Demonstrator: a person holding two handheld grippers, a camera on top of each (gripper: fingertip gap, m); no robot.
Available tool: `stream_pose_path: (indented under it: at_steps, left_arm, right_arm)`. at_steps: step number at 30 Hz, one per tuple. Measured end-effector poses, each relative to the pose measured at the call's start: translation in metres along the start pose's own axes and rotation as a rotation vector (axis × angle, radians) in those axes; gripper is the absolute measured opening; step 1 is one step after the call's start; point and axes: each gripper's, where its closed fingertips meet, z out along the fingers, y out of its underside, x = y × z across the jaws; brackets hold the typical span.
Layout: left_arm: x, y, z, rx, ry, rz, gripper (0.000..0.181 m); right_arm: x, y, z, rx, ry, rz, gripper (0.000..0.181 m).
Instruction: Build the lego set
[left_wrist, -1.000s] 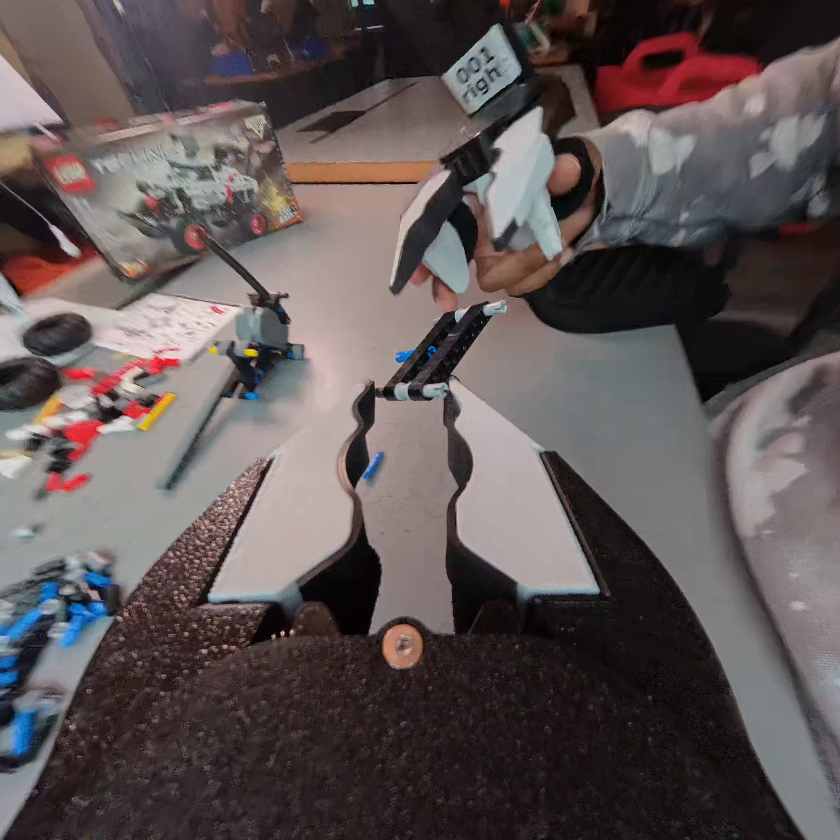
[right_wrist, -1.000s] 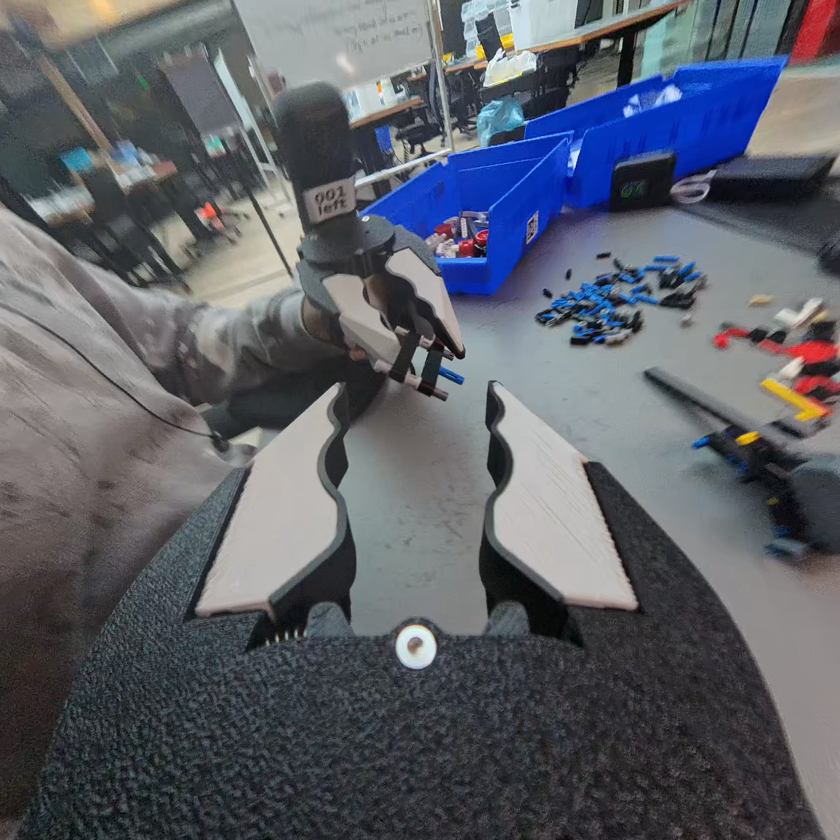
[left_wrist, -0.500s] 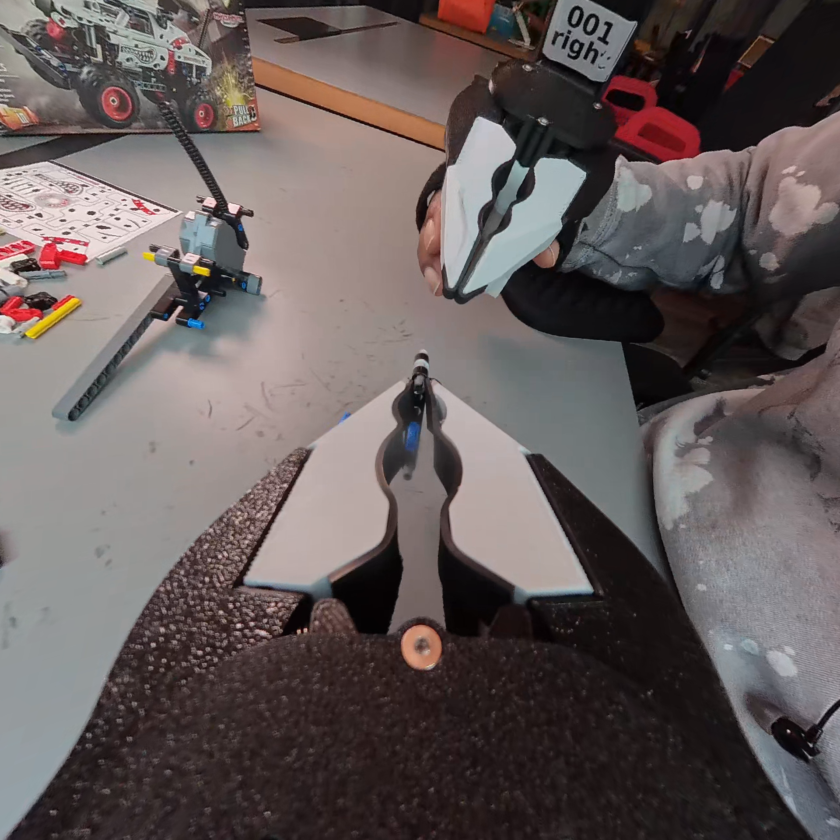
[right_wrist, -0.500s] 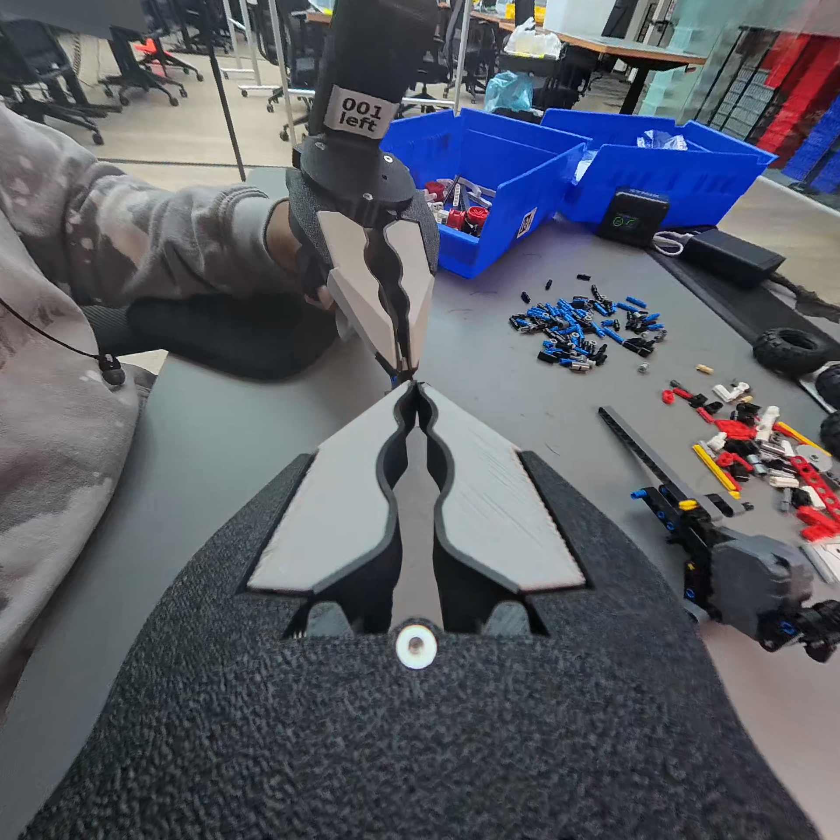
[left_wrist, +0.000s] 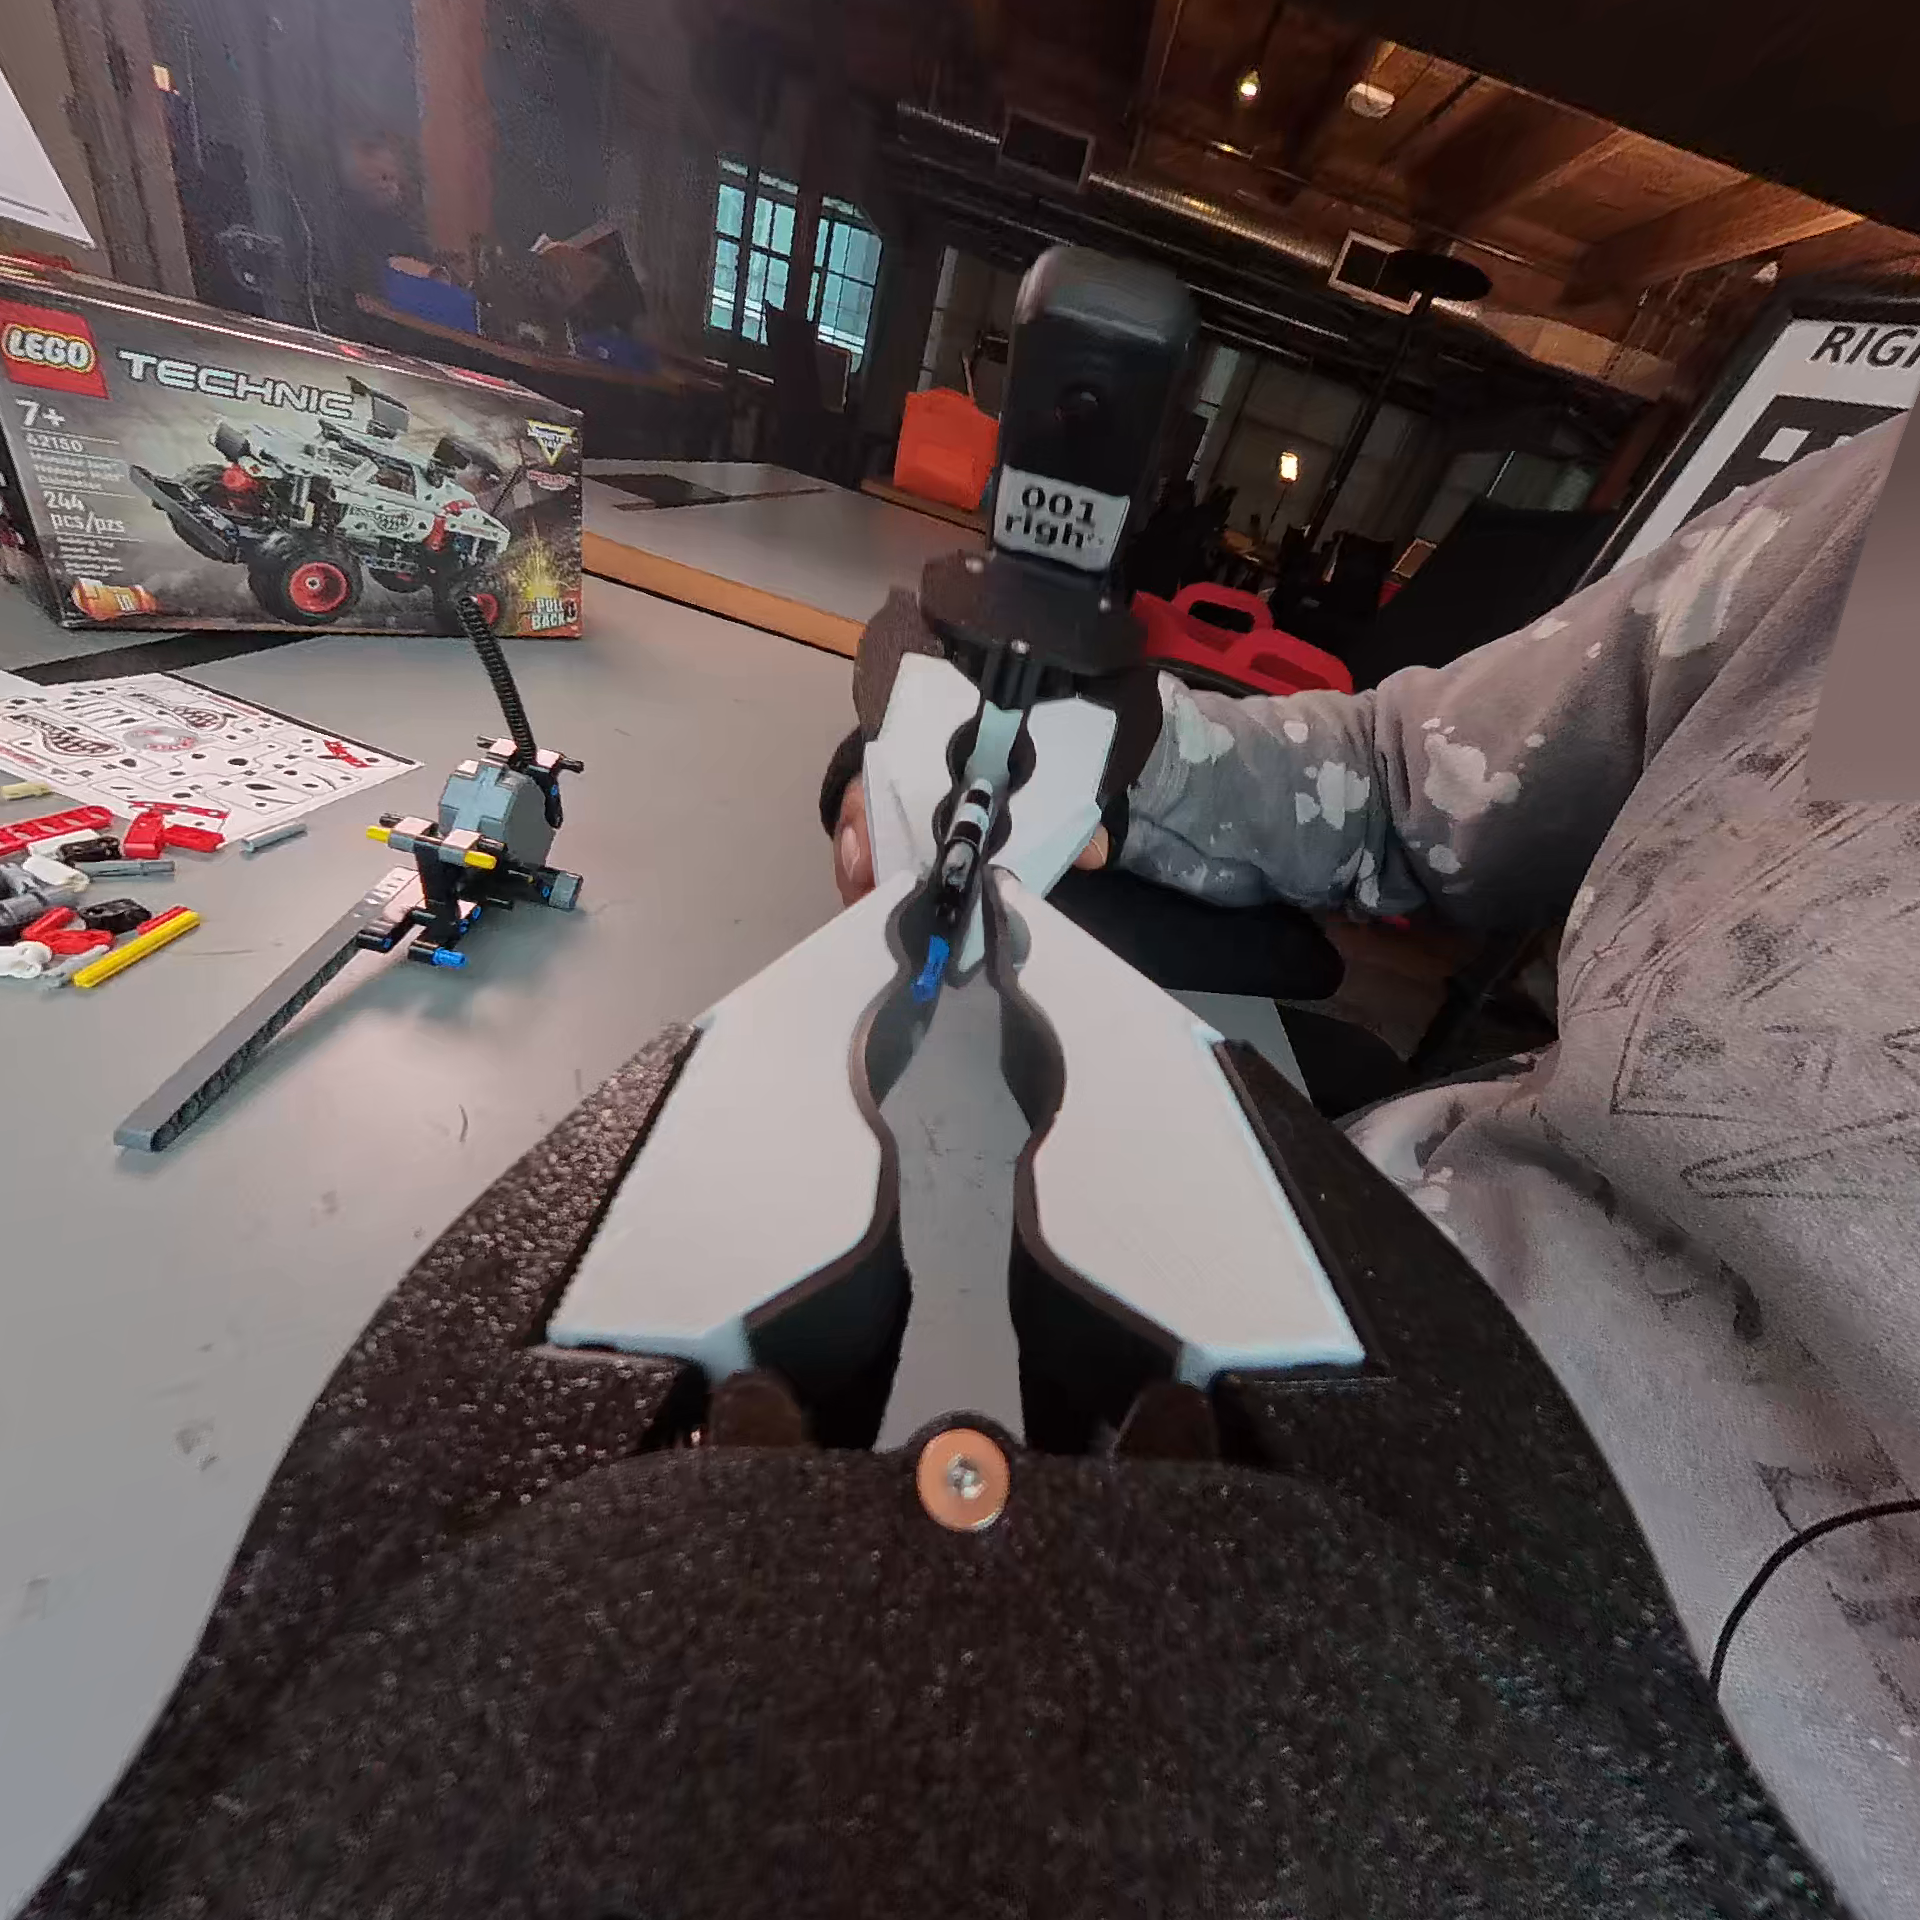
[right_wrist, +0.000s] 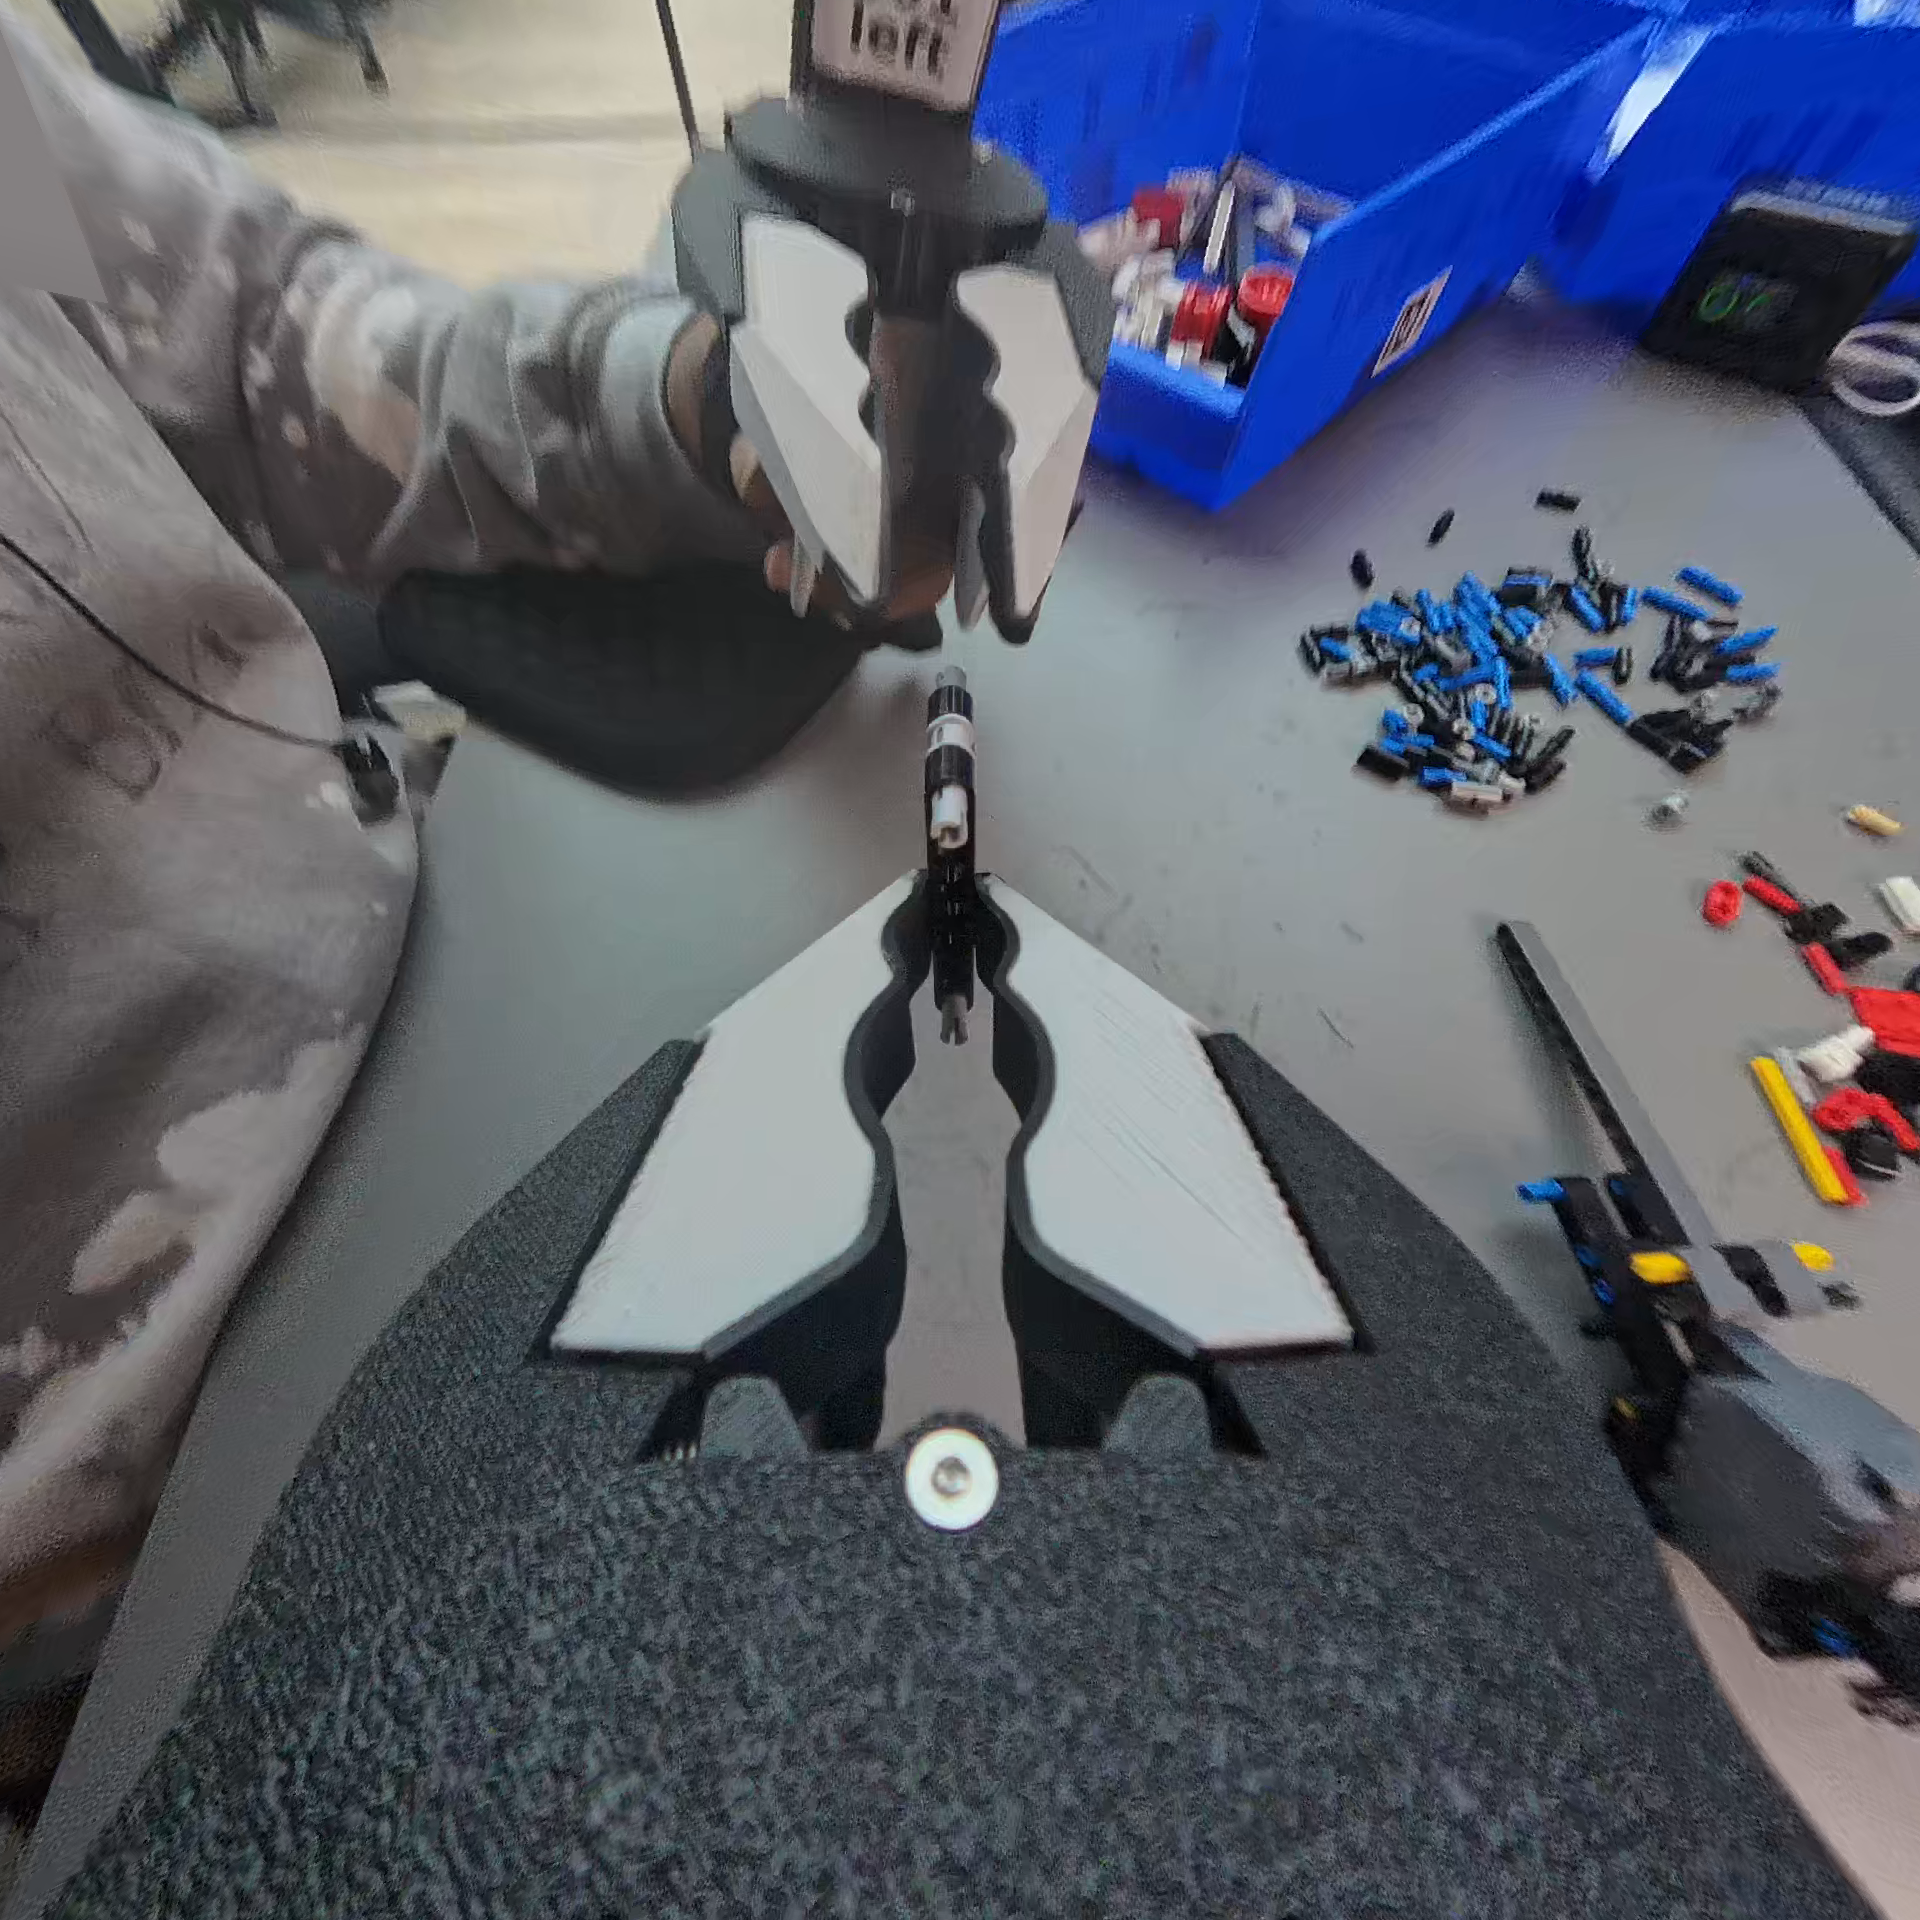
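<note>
Loose parts (left_wrist: 94, 914): red, yellow, white and black, unsorted on the desk (left_wrist: 644, 727), far left of the left claw (left_wrist: 948, 883). Not yet used.
Sheet (left_wrist: 187, 738): flat on the desk, behind the loose parts.
Box (left_wrist: 291, 468): stands well back, left of the left claw.
Sub-build (left_wrist: 478, 842): grey block with a long grey beam and an upright black rod, on the desk to the left of the left claw. Looks like an early core, with no wheels or body.
Left claw: in its own view it is nearly closed around the frame's near end. The right wrist view is blurred and shows its fingers parted, just short of the frame's tip. I can't tell whether it grips.
Frame (right_wrist: 951, 769): small black piece with white and blue pins, seen edge-on and held above the desk between the two claws.
Right claw (right_wrist: 951, 883): clamped on the frame's end, tips facing the left claw.
Pins (right_wrist: 1538, 686): blue and black pile, ahead and to the right of the right claw.
Progress: early, I'd judge. One core and one small frame are built. The frame is not yet joined to the sub-build, and most parts are still loose.
</note>
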Motion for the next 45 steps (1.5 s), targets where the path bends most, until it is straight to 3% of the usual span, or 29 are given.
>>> stream_pose_path:
  at_steps: [2,4,8,11,13,17,20,24,29,33,36,39,42,45]
  left_arm:
    - [-0.003,0.003,-0.003,-0.026,-0.014,0.024,0.025]
    - [-0.006,0.016,-0.001,-0.117,-0.045,0.096,0.03]
    - [-0.005,0.052,0.014,-0.315,-0.072,0.218,0.033]
    - [-0.005,0.075,0.019,-0.435,-0.096,0.279,0.017]
    - [-0.005,0.084,0.018,-0.485,-0.096,0.291,0.009]
    - [-0.007,0.083,0.013,-0.485,-0.091,0.284,0.007]
    - [-0.006,0.087,0.012,-0.495,-0.064,0.276,0.008]
    - [-0.007,0.11,0.013,-0.609,-0.047,0.286,0.008]
    - [-0.014,0.134,0.013,-0.76,-0.067,0.278,0.021]
    - [-0.014,0.117,0.013,-0.658,-0.073,0.249,0.027]
    - [-0.012,0.103,0.011,-0.584,-0.066,0.228,0.009]
    - [-0.016,0.112,0.007,-0.634,-0.078,0.223,0.007]
    - [-0.019,0.112,0.006,-0.638,-0.081,0.193,0.007]
    - [-0.021,0.112,0.005,-0.636,-0.083,0.175,0.007]
  right_arm:
    - [0.007,0.022,-0.011,-0.267,0.041,-0.112,0.007]
    - [0.005,0.037,-0.015,-0.46,0.033,-0.18,0.007]
    - [-0.008,0.048,0.004,-0.605,-0.019,-0.201,0.007]
    - [-0.014,0.055,0.016,-0.644,-0.056,-0.233,0.007]
    - [-0.012,0.054,0.018,-0.616,-0.054,-0.244,0.007]
    - [-0.02,0.03,0.013,-0.32,-0.083,-0.227,0.01]
    - [-0.022,0.035,0.011,-0.189,-0.055,-0.16,0.007]
    - [-0.026,0.06,0.019,-0.273,-0.059,-0.131,0.006]
    - [-0.02,0.058,0.023,-0.366,-0.07,-0.135,0.006]
    - [-0.018,0.056,0.027,-0.426,-0.073,-0.158,0.006]
    - [-0.016,0.051,0.032,-0.421,-0.073,-0.177,0.007]
    - [-0.011,0.046,0.031,-0.362,-0.074,-0.172,0.009]
    - [-0.008,0.047,0.021,-0.318,-0.088,-0.156,0.026]
    - [-0.005,0.051,0.018,-0.287,-0.063,-0.133,0.027]
